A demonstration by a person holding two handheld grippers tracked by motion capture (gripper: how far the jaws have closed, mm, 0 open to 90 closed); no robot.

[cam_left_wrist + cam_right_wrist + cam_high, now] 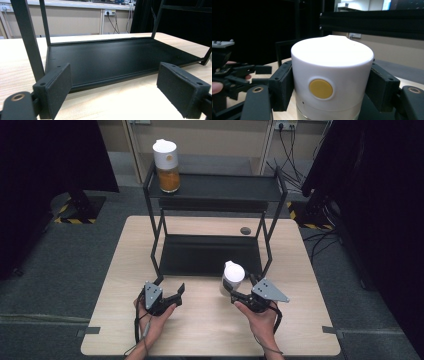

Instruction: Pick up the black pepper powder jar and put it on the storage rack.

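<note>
A jar with a white lid (233, 272) stands in front of the black two-shelf rack's (210, 255) lower shelf. My right gripper (239, 287) is shut on it. In the right gripper view both pads press the lid's sides (332, 72), just above a yellow round button and the clear body. A second jar (166, 166), white-lidded and holding something orange, sits at the left end of the top shelf. My left gripper (178, 296) rests on the table near the rack's front left leg. It is open with nothing between its pads (58, 87) and faces the lower shelf (112, 57).
The wooden table (125, 270) has a small dark round grommet (245, 230) behind the rack. Dark panels on stands flank the table at left (50, 160) and right (370, 180). Cables (290, 155) hang from wall sockets at the back right.
</note>
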